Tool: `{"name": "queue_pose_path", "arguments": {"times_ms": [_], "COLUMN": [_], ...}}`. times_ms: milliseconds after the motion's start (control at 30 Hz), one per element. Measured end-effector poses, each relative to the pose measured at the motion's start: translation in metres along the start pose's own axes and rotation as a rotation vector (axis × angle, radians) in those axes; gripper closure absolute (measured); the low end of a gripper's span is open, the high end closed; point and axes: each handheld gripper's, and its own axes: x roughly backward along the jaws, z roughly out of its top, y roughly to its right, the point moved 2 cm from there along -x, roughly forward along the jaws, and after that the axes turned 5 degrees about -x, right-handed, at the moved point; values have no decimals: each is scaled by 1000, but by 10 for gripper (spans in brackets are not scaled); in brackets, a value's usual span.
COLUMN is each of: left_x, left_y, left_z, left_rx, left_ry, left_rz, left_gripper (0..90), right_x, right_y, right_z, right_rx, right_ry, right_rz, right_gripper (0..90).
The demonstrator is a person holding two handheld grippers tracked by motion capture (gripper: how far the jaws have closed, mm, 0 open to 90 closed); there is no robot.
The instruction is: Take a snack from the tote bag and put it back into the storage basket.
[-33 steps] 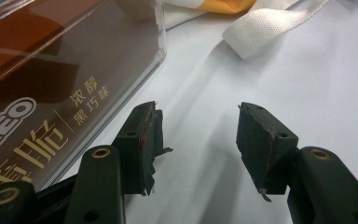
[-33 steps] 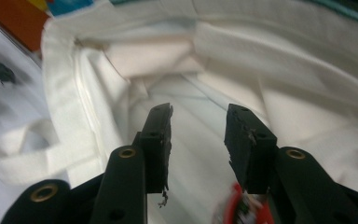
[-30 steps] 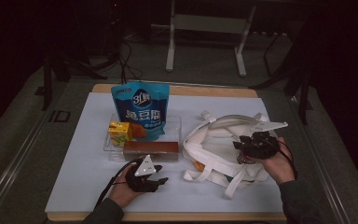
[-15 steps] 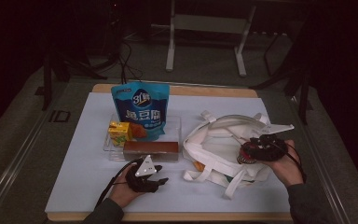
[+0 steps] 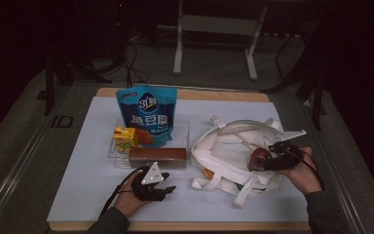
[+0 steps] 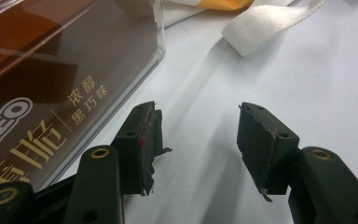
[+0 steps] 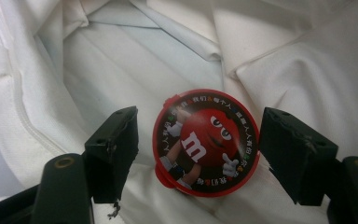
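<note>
Our right gripper [image 7: 198,140] has just been opening its jaws, and they now stand spread on either side of the red candy tub [image 7: 206,142] with a clear gap between each pad and the tub's rim, so nothing is pinched. In the high view this gripper [image 5: 263,161] hovers over the white tote bag [image 5: 233,146] at the right of the tabletop [image 5: 78,180], and the tub [image 5: 258,160] sits at its tip. The tub rests on the bag's white cloth with its round printed lid facing the right gripper's camera; we cannot tell which way its long axis runs, since the lid hides the body behind it.

Our left gripper [image 6: 198,135] is about half spread and holds nothing; bare tabletop shows between its pads. Just beside its left jaw lies the brown biscuit box [image 6: 51,79], apart from the pad. In the high view this gripper [image 5: 153,184] rests near the front edge, just before that box [image 5: 157,156], with the blue snack pouch [image 5: 146,114] and a yellow carton [image 5: 125,137] behind.
</note>
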Motion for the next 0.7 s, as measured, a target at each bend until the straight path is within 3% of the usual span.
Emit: {"name": "queue_pose_path", "arguments": {"times_ms": [467,700], "left_x": [0,0], "left_y": [0,0], "left_z": [0,0], "left_rx": [0,0], "left_ry": [0,-2], "left_rz": [0,-1], "left_gripper": [474,474], "right_x": [-11,-20], "right_y": [6,9], "right_z": [-2,-5], "right_rx": [14,28], "right_ry": [-50,-104], "right_rz": [7,7], "right_gripper": [261,245]}}
